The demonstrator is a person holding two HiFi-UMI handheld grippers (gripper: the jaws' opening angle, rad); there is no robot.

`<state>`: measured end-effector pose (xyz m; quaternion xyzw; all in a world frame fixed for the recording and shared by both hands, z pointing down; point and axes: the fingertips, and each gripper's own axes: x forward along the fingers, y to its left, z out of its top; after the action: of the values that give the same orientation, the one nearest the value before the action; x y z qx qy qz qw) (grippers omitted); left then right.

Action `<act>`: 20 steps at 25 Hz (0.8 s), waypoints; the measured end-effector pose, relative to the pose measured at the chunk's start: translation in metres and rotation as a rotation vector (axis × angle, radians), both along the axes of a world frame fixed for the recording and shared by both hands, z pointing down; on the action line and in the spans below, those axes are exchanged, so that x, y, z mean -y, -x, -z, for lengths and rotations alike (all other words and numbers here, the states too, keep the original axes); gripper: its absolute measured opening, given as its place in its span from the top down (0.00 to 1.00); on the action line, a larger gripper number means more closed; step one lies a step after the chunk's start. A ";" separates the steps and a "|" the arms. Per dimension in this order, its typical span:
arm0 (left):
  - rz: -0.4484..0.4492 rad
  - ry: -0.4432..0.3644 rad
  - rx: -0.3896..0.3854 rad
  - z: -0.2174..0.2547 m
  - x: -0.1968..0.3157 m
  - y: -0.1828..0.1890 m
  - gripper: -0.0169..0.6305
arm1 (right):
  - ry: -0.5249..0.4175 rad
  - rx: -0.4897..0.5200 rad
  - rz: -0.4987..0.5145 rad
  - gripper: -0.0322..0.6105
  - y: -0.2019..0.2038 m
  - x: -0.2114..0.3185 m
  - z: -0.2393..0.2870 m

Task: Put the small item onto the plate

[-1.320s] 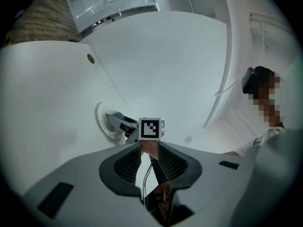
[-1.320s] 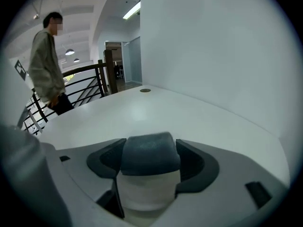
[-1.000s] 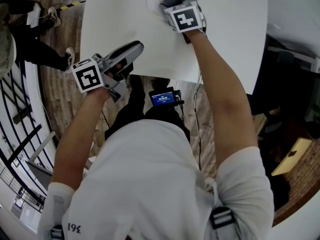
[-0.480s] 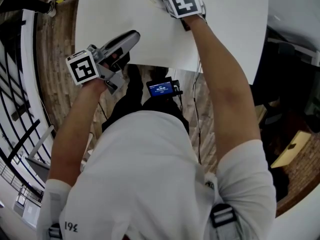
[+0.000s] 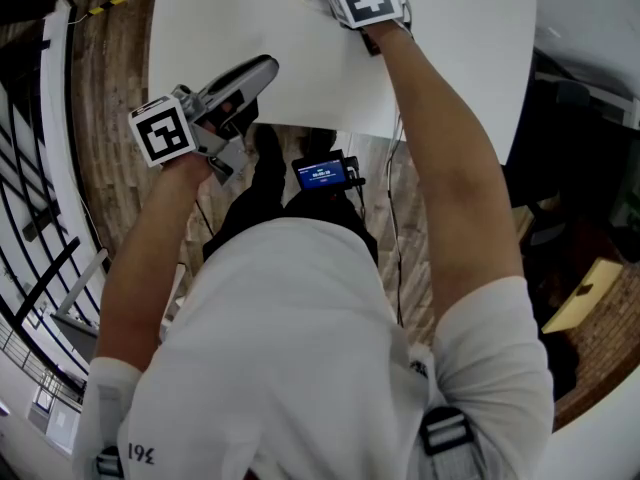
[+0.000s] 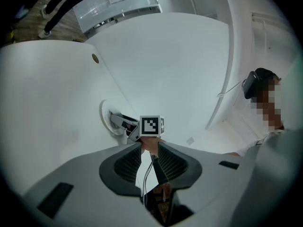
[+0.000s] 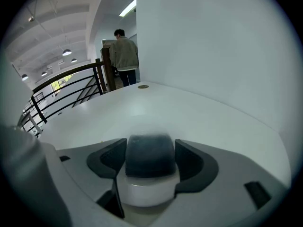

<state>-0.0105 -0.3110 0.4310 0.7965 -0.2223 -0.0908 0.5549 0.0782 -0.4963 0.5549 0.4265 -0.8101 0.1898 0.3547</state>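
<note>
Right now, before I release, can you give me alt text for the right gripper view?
The right gripper has its jaws closed on a dark, rounded small item, with a blurred white shape just beneath it. Beyond lies the white table; a person stands by a railing far behind.

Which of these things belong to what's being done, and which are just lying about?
In the job: small dark rounded item with white base, held in the right gripper's jaws; round white plate; white table.
Just about: left gripper, jaws apart and empty; small black device with blue screen; black railing; person in beige jacket.
</note>
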 end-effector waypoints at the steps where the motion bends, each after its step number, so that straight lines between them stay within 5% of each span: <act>1: -0.001 -0.003 0.007 -0.001 0.000 0.001 0.82 | -0.002 0.001 -0.001 0.46 0.000 0.000 0.000; 20: 0.000 -0.021 -0.066 0.019 -0.015 -0.006 0.82 | -0.047 0.035 -0.110 0.46 -0.026 -0.025 0.037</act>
<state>-0.0041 -0.2959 0.4119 0.7990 -0.2029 -0.1193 0.5534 0.1044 -0.4709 0.5178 0.4753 -0.7957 0.1972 0.3193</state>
